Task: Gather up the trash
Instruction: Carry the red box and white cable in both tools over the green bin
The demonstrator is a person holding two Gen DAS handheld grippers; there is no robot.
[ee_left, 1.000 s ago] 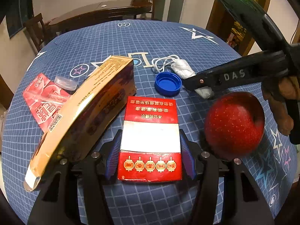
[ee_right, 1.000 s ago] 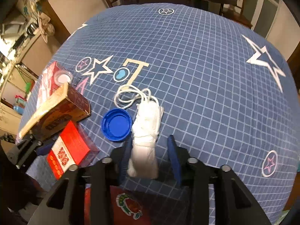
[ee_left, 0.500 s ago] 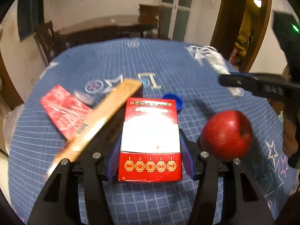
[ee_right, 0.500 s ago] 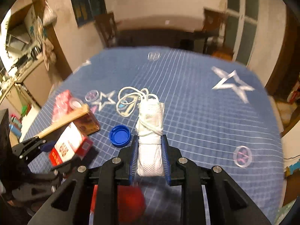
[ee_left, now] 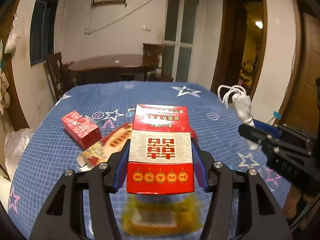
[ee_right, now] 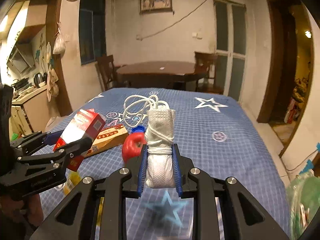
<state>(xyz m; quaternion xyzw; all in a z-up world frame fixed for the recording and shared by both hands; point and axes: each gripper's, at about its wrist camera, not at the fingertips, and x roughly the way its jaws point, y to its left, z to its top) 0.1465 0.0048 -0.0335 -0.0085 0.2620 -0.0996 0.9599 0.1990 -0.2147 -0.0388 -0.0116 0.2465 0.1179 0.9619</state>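
Observation:
My left gripper (ee_left: 161, 162) is shut on a red and white cigarette box (ee_left: 160, 150) and holds it above the blue tablecloth (ee_left: 60, 160). It also shows in the right wrist view (ee_right: 80, 128). My right gripper (ee_right: 160, 168) is shut on a white tissue bundle (ee_right: 160, 140) wrapped in white string, lifted off the table. From the left wrist view the bundle (ee_left: 243, 108) hangs in the air at right.
A long brown carton (ee_left: 112, 144), a red pack (ee_left: 80, 128), a red apple (ee_right: 133, 144) and a blue bottle cap (ee_right: 138, 129) lie on the table. A yellow blurred object (ee_left: 160, 214) sits below the held box. A green bag (ee_right: 304, 200) is at right.
Both grippers have risen and tilted up with their loads. The room's walls now fill the upper view and the table items lie lower and farther off.

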